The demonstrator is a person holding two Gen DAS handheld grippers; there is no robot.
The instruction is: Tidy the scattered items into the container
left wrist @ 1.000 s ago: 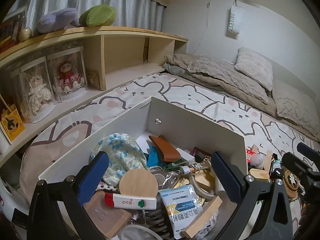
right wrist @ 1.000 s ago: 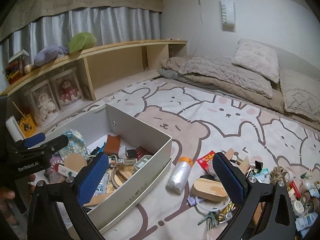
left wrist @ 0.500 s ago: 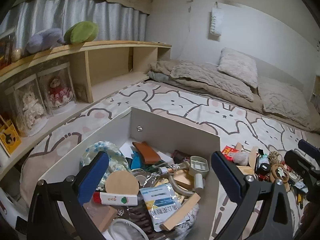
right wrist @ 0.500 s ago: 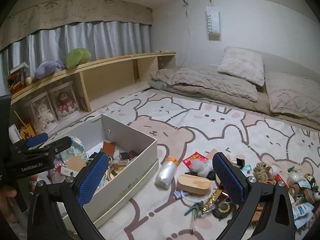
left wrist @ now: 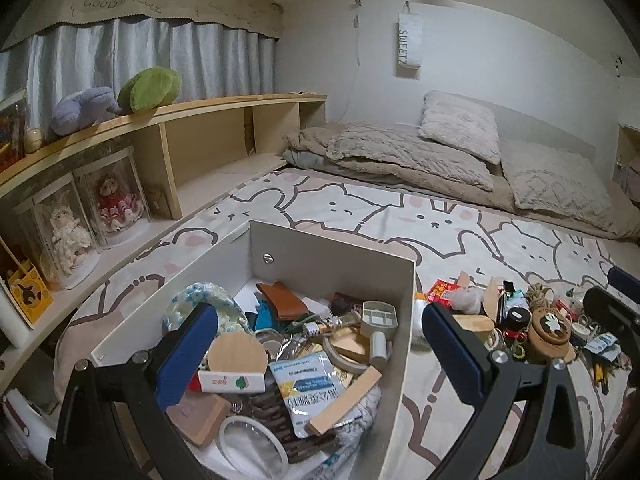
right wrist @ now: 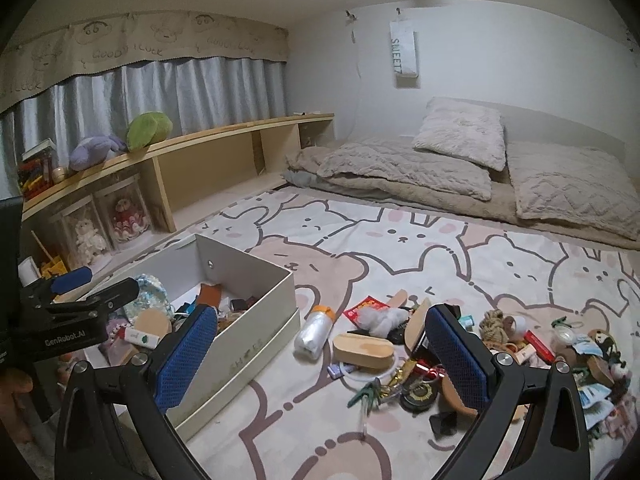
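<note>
- White cardboard shoe box (left wrist: 332, 248), the container, sits open on a cartoon-animal play mat (left wrist: 400, 216) and is already crowded with small items.
- The left tool (left wrist: 316, 354) hangs directly above the box, its blue-padded fingers (left wrist: 186, 354) wide apart and holding nothing.
- Only the left wrist view looks down into the box: a round wooden disc (left wrist: 237, 354), a white tube with a green print (left wrist: 232, 381), a blue-and-white sachet (left wrist: 308, 386), a brown leather pouch (left wrist: 282, 300) and a floral fabric piece (left wrist: 200, 300) lie there in a jumble.
- The right tool (right wrist: 320, 356) hovers over the mat just right of the box (right wrist: 248, 264), its fingers also spread apart and empty.
- Only the right wrist view shows the box from outside, with faint lettering on its long side wall and the left tool (right wrist: 76, 292) above its near end, part of a hand (right wrist: 16, 380) below it.
- The right wrist view also lays out the scattered items clearly: a clear bottle with an orange cap (right wrist: 314, 332) lies on its side just beside the box, and an oval wooden block (right wrist: 364, 350) sits near it.
- Further right are a red packet (right wrist: 364, 308), a grey fluffy lump (right wrist: 380, 318), a knot of rope (right wrist: 494, 324) and green clips (right wrist: 368, 390).
- In the left wrist view this same pile (left wrist: 520, 320) is smaller and partly hidden behind the tool's right finger.
- Both views show a wooden shelf (left wrist: 224, 104) with plush toys (left wrist: 148, 88) and beige bedding (right wrist: 460, 168) along the far wall.
</note>
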